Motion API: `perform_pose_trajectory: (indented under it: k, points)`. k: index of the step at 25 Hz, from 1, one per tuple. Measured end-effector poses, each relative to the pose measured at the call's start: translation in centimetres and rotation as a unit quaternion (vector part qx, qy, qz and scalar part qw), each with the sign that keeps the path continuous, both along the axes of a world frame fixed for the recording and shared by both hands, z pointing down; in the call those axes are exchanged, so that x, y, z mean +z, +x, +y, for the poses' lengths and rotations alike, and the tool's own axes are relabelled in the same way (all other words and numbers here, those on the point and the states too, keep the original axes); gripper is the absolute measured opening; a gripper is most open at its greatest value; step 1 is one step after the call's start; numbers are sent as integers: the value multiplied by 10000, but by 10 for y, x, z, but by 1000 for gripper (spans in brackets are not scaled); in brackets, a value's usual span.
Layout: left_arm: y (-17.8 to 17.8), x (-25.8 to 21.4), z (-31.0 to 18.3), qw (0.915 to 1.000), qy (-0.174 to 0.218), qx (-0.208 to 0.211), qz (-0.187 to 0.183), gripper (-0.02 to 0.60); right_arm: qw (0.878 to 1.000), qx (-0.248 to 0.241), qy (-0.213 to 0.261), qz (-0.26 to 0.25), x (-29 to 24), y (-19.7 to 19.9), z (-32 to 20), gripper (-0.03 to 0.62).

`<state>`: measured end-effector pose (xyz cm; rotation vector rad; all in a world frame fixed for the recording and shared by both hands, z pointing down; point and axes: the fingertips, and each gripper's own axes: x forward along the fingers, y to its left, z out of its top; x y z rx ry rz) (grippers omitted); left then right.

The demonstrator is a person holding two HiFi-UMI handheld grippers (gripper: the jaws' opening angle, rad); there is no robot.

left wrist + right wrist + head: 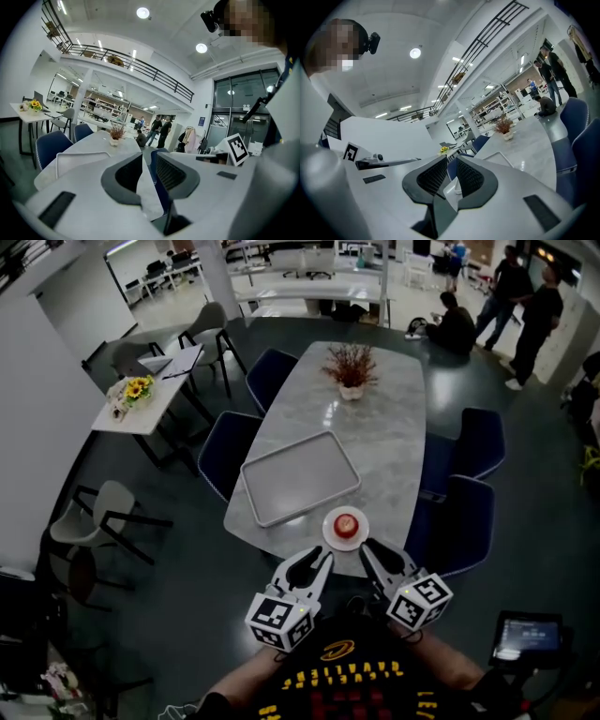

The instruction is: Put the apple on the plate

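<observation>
Nearest is the person's dark shirt, and just ahead of it are the two claws with their marker cubes. The left claw and the right claw both point away from the body toward the near edge of the tabletop.

In its own view, the left claw's jaws stand apart with a clear gap. Only the tabletop and a chair show through it, so it grips nothing. The right claw is the same: its jaws are spread a little, and through the gap only pale surface beyond shows, with no pad pressing on anything.

The apple sits about in the middle of the plate. The plate rests at the near edge of the tabletop, just beside the near right corner of the empty tray. In the head view the plate lies between the two claw tips and a little beyond them. Neither claw touches the apple or the plate.

By my reading the placing step is already done, since the apple is on the plate and free of both claws. Little seems left to do except keep both claws off the plate's rim, because a knock could push the plate off this edge or set the apple rolling.
</observation>
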<state>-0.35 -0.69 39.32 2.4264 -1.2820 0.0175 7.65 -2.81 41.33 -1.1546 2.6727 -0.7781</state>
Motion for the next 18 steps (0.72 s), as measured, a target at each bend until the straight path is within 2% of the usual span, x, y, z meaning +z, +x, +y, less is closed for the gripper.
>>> perform_pose_trajectory:
  k: [5, 8, 11, 13, 18]
  points:
    - [8, 17, -26, 9994, -276, -190, 92, 78, 9995, -59, -303, -100, 22, 27, -24, 52]
    - [6, 40, -28, 9973, -639, -319, 156, 78, 9979, 29, -642, 22, 46, 47, -27, 52]
    - [2, 69, -31, 9929, -1093, -409, 248, 89, 9945, 263, -1000, 159, 78, 69, -33, 56]
    - [-3, 87, -35, 9897, -1333, -468, 249, 123, 9920, 334, -1198, 199, 97, 77, -39, 89]
    - [-7, 128, -42, 9815, -1866, -380, 211, 124, 9865, 243, -1552, 463, 138, 79, -42, 87]
